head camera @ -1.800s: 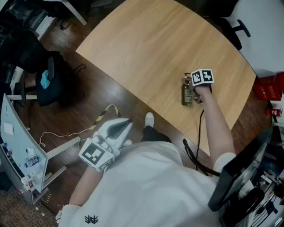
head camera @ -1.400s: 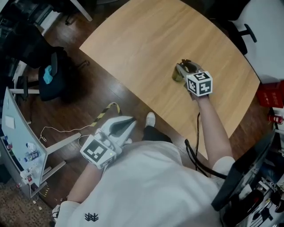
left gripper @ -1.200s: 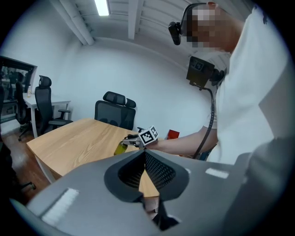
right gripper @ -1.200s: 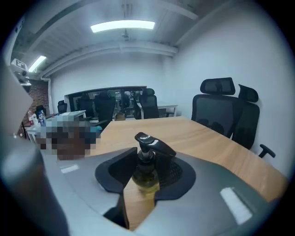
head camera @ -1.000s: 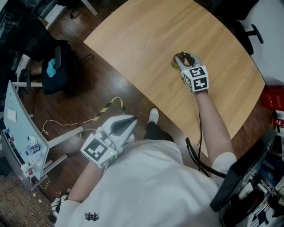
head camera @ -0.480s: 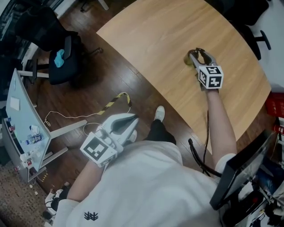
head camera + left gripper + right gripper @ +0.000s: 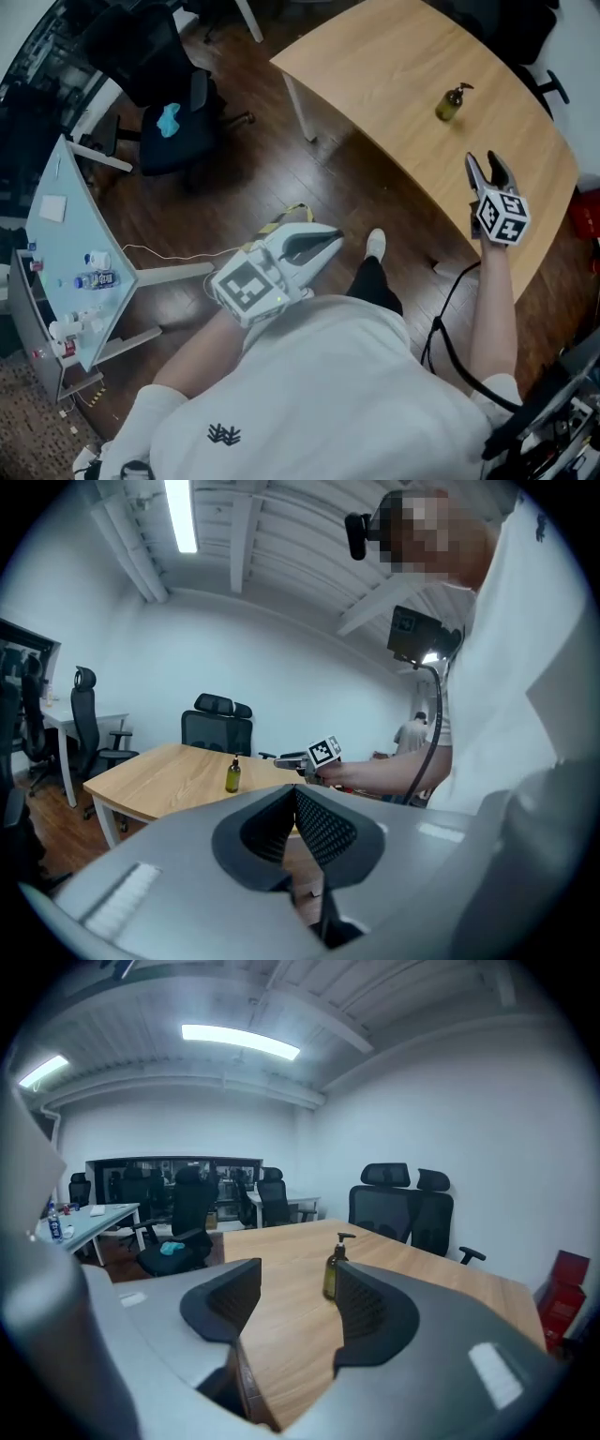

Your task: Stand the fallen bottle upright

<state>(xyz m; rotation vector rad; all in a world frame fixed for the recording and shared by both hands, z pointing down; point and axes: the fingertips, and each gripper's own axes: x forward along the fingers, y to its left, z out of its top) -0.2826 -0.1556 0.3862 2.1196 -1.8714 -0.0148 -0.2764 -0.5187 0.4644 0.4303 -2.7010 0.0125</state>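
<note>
The small olive-green pump bottle (image 7: 450, 102) stands upright on the far part of the wooden table (image 7: 375, 66), with nothing touching it. My right gripper (image 7: 487, 169) hovers over the table's near edge, well back from the bottle. Its jaws are opening and nothing is between them. In the right gripper view the bottle (image 7: 332, 1269) shows far off, beyond the gap of the right gripper (image 7: 295, 1288). My left gripper (image 7: 323, 246) is shut and empty, close to my body over the floor. In the left gripper view the bottle (image 7: 232, 775) stands beyond the shut left gripper (image 7: 292, 794).
A black office chair (image 7: 173, 122) with a teal cloth stands on the dark wood floor left of the table. A glass-topped side table (image 7: 66, 244) with small bottles is at far left. More black chairs (image 7: 403, 1208) stand behind the table. A red box (image 7: 586, 211) sits at right.
The right gripper raised the bottle upright, opened, let go and drew back toward the table's near edge. The bottle stays standing alone. The left gripper shifted right, still shut.
</note>
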